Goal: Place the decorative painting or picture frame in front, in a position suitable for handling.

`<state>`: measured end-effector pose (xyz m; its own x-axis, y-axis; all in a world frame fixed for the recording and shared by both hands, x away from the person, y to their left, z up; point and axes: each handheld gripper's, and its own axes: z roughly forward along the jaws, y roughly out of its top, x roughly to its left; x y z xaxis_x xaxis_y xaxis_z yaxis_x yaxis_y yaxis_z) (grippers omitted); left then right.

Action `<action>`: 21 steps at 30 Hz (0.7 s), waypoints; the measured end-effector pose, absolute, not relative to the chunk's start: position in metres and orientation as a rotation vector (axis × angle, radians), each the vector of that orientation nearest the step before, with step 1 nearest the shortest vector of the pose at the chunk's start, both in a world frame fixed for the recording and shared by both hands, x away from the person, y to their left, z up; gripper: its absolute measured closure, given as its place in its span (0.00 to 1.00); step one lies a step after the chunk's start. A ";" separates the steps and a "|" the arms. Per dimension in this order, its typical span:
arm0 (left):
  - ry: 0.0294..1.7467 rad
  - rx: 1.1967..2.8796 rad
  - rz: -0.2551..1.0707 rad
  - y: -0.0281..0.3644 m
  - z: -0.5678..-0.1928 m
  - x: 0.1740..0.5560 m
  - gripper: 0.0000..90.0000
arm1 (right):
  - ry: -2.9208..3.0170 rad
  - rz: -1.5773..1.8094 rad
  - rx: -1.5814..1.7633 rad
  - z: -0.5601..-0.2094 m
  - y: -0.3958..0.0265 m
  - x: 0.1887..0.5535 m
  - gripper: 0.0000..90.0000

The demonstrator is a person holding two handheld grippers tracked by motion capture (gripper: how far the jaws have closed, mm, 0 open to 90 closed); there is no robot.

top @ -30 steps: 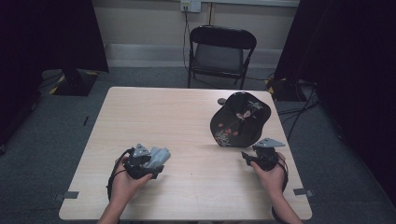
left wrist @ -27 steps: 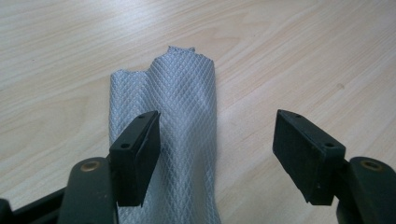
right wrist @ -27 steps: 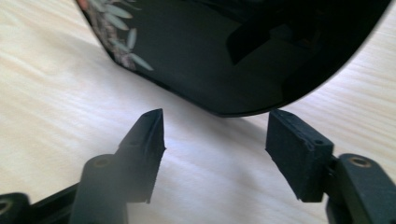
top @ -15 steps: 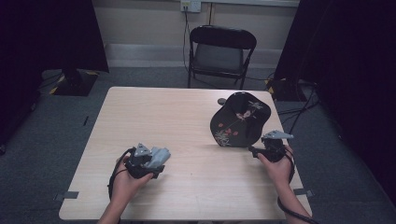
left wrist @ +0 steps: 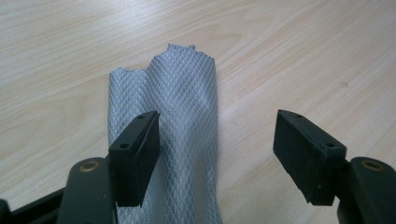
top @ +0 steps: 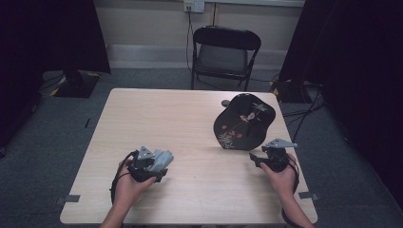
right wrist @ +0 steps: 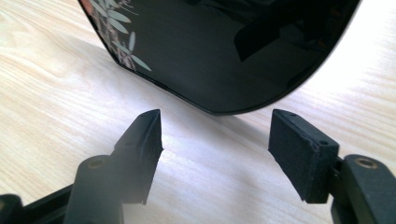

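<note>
**Both grippers low at the near edge, cloth and black tray within reach**

Nearest the person, the left gripper (top: 159, 164) sits low over the wooden table (top: 157, 114), held in the left hand (top: 127, 184). In the left gripper view its jaws stand wide apart with a grey diamond-weave cloth (left wrist: 180, 126) lying flat on the wood between them; the cloth runs beside the left-side jaw and leaves a broad gap of bare table before the other, and no pad presses on it. From above, the cloth (top: 164, 156) shows as a pale fold just at that gripper's front.

Across the near edge, the right gripper (top: 266, 156) is held in the right hand (top: 281, 178), jaws parted and empty; they have just been closing a little, with only bare table between them. Just beyond its tips lies a glossy black tray (right wrist: 224, 51) with painted leaves, its curved rim close ahead of the jaws but not touching them. In the high view the tray (top: 244, 121) rests on the table's right half, tilted

Farther off, past the table, stands a black folding chair (top: 225, 54)
</note>
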<state>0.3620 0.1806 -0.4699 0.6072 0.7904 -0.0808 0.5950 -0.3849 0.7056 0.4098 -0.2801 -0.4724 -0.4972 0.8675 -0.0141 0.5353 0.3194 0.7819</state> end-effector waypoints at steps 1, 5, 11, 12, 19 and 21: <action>1.088 2.116 0.350 0.181 -0.470 0.362 0.36 | 2.156 1.028 1.240 -0.472 -0.280 0.410 0.38; 1.086 2.111 0.349 0.181 -0.469 0.360 0.36 | 2.137 1.037 1.266 -0.472 -0.290 0.416 0.35; 1.082 2.124 0.352 0.178 -0.470 0.363 0.35 | 2.132 1.049 1.296 -0.470 -0.294 0.435 0.33; 1.079 2.122 0.358 0.177 -0.470 0.365 0.35 | 2.138 1.081 1.286 -0.469 -0.293 0.441 0.33; 1.076 2.117 0.358 0.176 -0.468 0.366 0.36 | 2.164 1.111 1.240 -0.466 -0.287 0.441 0.34; 1.073 2.118 0.357 0.176 -0.468 0.365 0.36 | 2.165 1.119 1.241 -0.466 -0.287 0.439 0.34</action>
